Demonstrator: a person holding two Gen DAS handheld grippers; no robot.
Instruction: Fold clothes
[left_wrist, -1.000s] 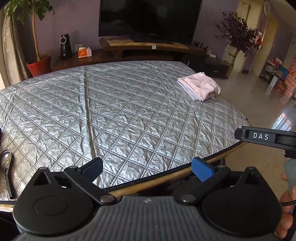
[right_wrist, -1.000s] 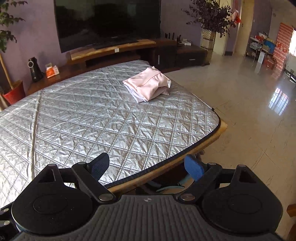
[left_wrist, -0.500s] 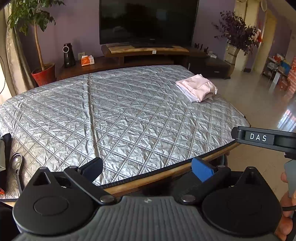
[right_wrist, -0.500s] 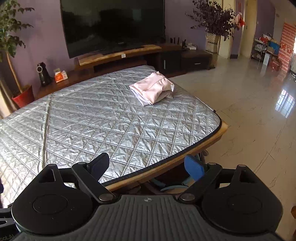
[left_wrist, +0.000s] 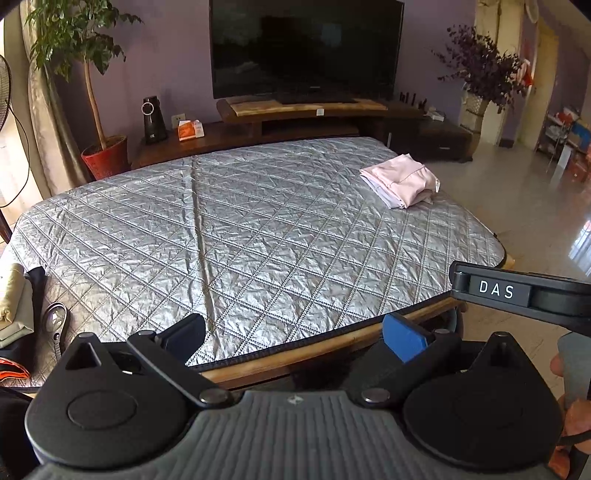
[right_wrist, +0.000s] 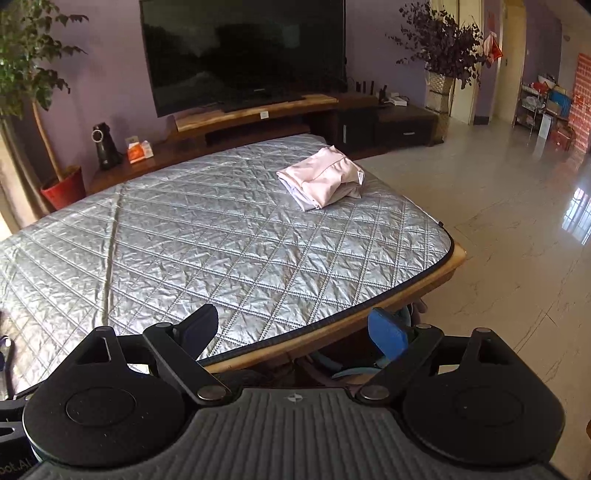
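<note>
Silver quilted cover (left_wrist: 258, 229) spreads over the desk (right_wrist: 332, 338) before us. At nine o'clock lie beige clothes (left_wrist: 14, 299). Our left gripper (left_wrist: 295, 332) and right gripper (right_wrist: 295, 328) hang over the near edge, jaws wide apart and empty. At two o'clock rests the folded pink garment (right_wrist: 321, 181), well apart from both

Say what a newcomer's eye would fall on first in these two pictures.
First, the silver quilted cover spread over the whole table. Next, the folded pink garment, alone near the far right corner. Behind stands a big dark TV on its stand.
</note>
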